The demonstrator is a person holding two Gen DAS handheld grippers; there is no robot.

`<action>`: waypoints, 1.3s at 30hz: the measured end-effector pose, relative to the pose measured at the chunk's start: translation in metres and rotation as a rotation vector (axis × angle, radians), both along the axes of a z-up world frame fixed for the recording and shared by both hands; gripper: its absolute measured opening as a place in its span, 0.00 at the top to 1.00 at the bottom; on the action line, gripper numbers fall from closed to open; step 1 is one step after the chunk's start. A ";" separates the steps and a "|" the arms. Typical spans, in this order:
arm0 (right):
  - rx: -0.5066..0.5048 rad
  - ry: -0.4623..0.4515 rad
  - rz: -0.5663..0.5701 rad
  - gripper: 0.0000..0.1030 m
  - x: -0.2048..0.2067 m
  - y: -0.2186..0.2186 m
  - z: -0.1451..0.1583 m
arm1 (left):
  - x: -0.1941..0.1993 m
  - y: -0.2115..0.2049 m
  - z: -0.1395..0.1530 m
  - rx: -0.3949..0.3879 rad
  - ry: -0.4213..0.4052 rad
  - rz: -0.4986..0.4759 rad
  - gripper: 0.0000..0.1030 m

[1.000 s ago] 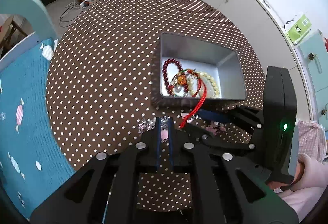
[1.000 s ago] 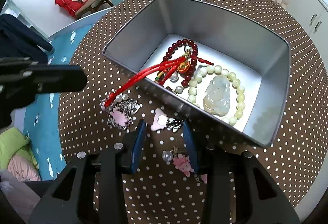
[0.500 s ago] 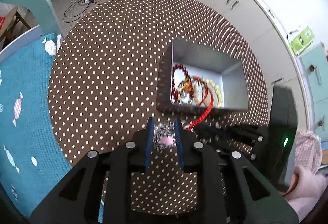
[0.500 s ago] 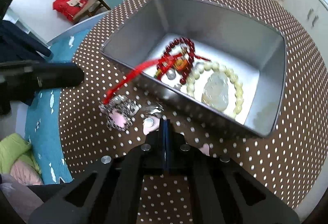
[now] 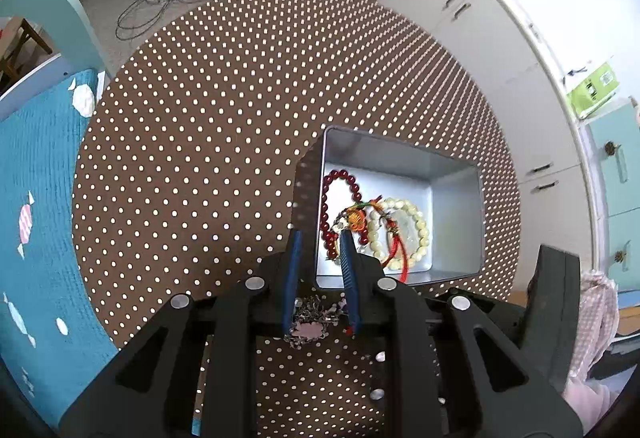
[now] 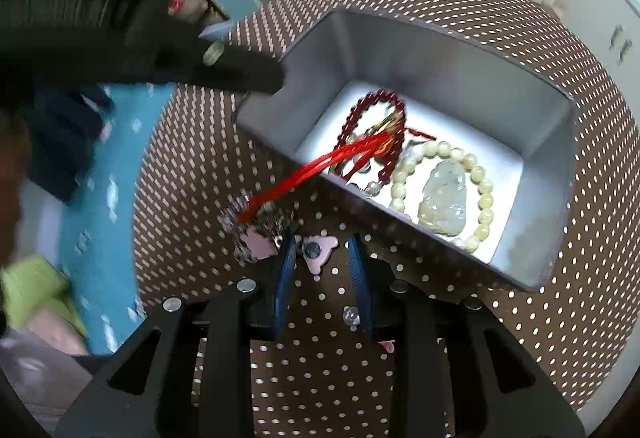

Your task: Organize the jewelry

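A silver metal box (image 5: 456, 193) (image 6: 432, 49) on the polka-dot table holds a dark red bead bracelet (image 5: 326, 213) (image 6: 378, 99), a pale bead bracelet with a jade pendant (image 6: 444, 201) (image 5: 416, 217), and a red cord charm (image 6: 304, 173) trailing over its near wall. A silver-and-pink chain piece (image 5: 308, 322) (image 6: 260, 234) lies on the table in front. My left gripper (image 5: 320, 238) is open, raised above that chain piece. My right gripper (image 6: 322, 244) is open around a pink heart-shaped charm (image 6: 318, 252) on the table.
A small clear bead (image 6: 350, 314) and a pink bit (image 6: 386, 346) lie between my right fingers' bases. The round brown polka-dot table (image 5: 208, 125) borders a teal cloth (image 5: 36, 205) on the left. White cabinets (image 5: 500, 33) stand behind.
My left gripper has opened, let go of the chain piece and risen. My right gripper shut half a second ago and is open again; the right view is blurred from motion.
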State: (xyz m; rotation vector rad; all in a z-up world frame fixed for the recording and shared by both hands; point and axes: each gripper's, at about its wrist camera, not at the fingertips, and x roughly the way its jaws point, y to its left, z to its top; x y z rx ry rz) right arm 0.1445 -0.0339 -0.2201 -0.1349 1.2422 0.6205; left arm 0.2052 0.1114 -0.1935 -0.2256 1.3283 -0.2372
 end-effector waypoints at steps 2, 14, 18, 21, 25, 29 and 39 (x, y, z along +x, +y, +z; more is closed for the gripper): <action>-0.041 -0.047 0.014 0.79 -0.005 0.003 -0.004 | 0.002 -0.002 -0.005 0.006 0.019 0.003 0.80; 0.016 -0.029 -0.101 1.00 -0.006 -0.007 -0.021 | 0.010 -0.012 -0.018 0.044 0.051 -0.039 0.93; 0.035 0.023 -0.123 0.99 -0.005 -0.011 -0.024 | 0.006 -0.010 -0.021 0.030 0.058 -0.030 0.93; 0.043 0.019 -0.165 0.79 0.003 -0.017 -0.023 | 0.005 -0.007 -0.021 0.018 0.068 -0.019 0.92; 0.038 -0.011 -0.170 0.67 0.009 -0.014 -0.026 | 0.008 -0.005 -0.020 0.023 0.068 -0.007 0.92; 0.016 -0.053 -0.155 0.67 0.012 -0.004 -0.025 | 0.012 -0.002 -0.020 0.019 0.066 0.003 0.92; -0.076 -0.173 -0.126 0.88 -0.011 0.024 -0.032 | 0.024 -0.003 -0.019 0.025 0.067 0.011 0.92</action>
